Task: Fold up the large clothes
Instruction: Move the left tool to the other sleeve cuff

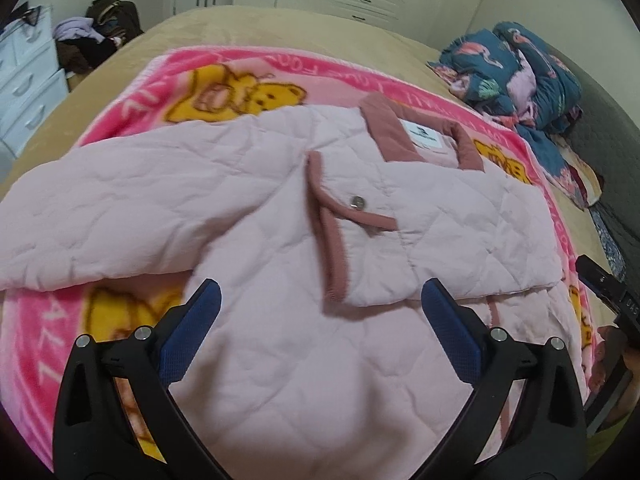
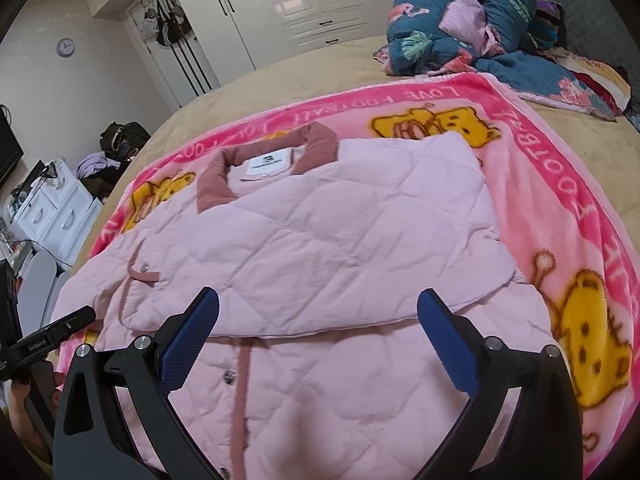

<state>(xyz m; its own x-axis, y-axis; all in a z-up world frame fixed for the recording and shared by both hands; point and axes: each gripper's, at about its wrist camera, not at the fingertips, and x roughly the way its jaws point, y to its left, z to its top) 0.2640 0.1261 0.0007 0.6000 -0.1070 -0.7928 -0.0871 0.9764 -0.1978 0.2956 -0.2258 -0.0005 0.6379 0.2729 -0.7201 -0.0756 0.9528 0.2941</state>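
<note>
Pink jacket [image 2: 320,240] — sleeves folded in

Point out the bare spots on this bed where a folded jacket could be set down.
The tan bedspread lies bare between the pink blanket and the wardrobe, left of the blue bedding pile. Another bare strip runs along the blanket's edge toward the white drawers. The blanket's middle is taken by the pink jacket; the pile crowds the far right corner.

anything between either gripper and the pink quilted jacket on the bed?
Nothing visible. The left gripper and right gripper are both open, empty, hanging just above the pink quilted jacket lying on the pink cartoon-bear blanket.
</note>
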